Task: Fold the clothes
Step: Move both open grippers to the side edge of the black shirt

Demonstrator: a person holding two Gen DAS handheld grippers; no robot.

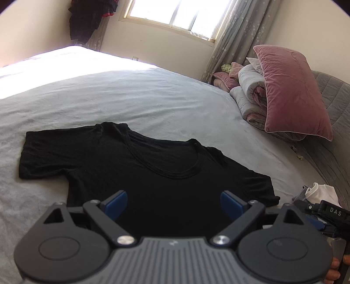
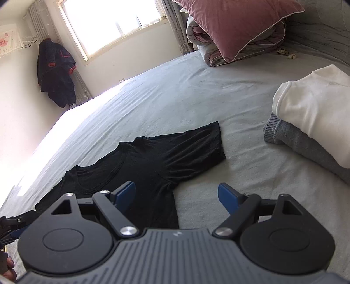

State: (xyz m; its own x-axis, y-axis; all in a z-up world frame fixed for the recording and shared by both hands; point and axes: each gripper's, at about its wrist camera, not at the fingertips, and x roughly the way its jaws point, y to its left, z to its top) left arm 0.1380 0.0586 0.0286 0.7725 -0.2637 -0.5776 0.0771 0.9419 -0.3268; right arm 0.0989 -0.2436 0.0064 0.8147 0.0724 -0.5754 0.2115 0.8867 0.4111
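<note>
Left side first: the black T-shirt [image 1: 122, 161] lies flat and face up on the grey bed [image 1: 131, 98], both short sleeves spread out, neckline pointing away toward the window [image 1: 175, 13]. Over its lower body hangs the left claw [image 1: 174, 203], blue pads spread wide, nothing between them, and whether they touch the cloth cannot be told. Moving right, a pink pillow [image 1: 291, 91] leans on a rolled grey-and-pink quilt [image 1: 249, 96] by the headboard, well away from the shirt. At the far right edge, fingertips of a hand [image 1: 334, 271] peek in beside the housing.

Now the right wrist view: a dark garment [image 2: 56, 72] hangs in the corner on the left. The same shirt [image 2: 153, 161] sprawls mid-bed, its hem under the near side of the right claw [image 2: 177, 197], which is also spread wide and empty, one pad over black fabric, the other over bare sheet. Further right, a folded white garment [image 2: 312, 113] sits on top of a folded grey knit [image 2: 291, 139], apart from the shirt.
</note>
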